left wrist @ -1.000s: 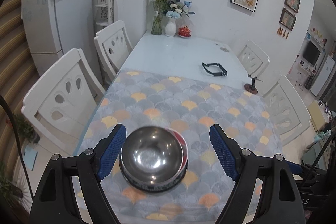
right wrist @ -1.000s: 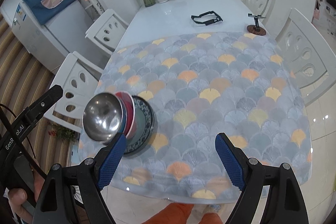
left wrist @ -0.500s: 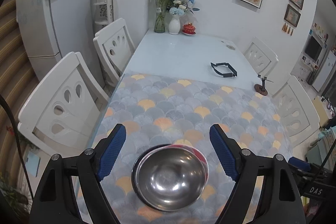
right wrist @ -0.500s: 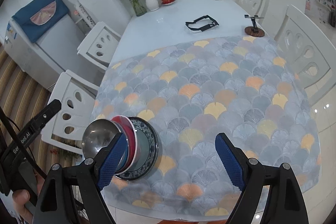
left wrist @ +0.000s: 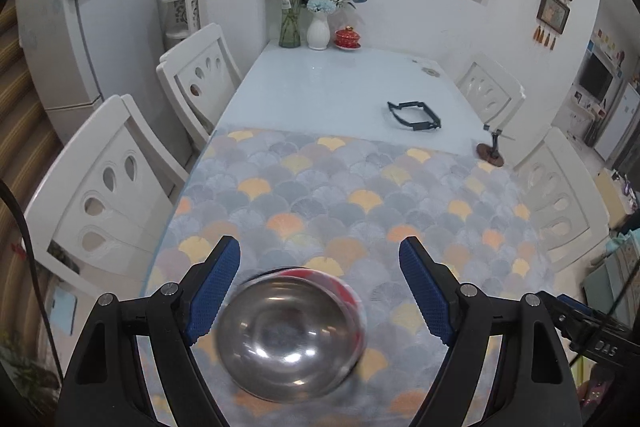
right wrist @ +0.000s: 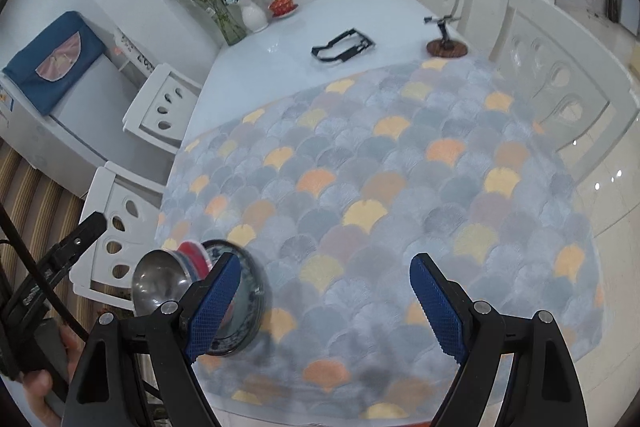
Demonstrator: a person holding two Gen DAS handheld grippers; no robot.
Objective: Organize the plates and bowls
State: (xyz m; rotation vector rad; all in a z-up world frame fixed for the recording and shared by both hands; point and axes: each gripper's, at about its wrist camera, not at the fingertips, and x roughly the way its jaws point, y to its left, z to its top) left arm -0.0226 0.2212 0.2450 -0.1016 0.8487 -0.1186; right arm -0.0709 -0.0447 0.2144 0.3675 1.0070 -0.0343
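Note:
A steel bowl (left wrist: 288, 335) sits nested in a red bowl (left wrist: 348, 293) on the near left part of the patterned mat. The right wrist view shows the steel bowl (right wrist: 160, 281), the red bowl (right wrist: 194, 257) and a dark patterned plate (right wrist: 244, 311) under them. My left gripper (left wrist: 320, 293) is open and empty, above the stack with the bowl between and below its fingers. My right gripper (right wrist: 322, 303) is open and empty, to the right of the stack over the mat.
The scallop-patterned mat (left wrist: 360, 195) covers the near half of a white table (left wrist: 340, 87). A black frame (left wrist: 414, 115), a small wooden stand (left wrist: 490, 151), vases with flowers (left wrist: 304, 15) and a red lidded cup (left wrist: 347, 37) stand farther back. White chairs (left wrist: 100, 183) line both sides.
Both grippers have pulled back and up from the stack; the bowls now sit lower and nearer in the left view. Both jaws stay open. The stack has not moved on the mat.

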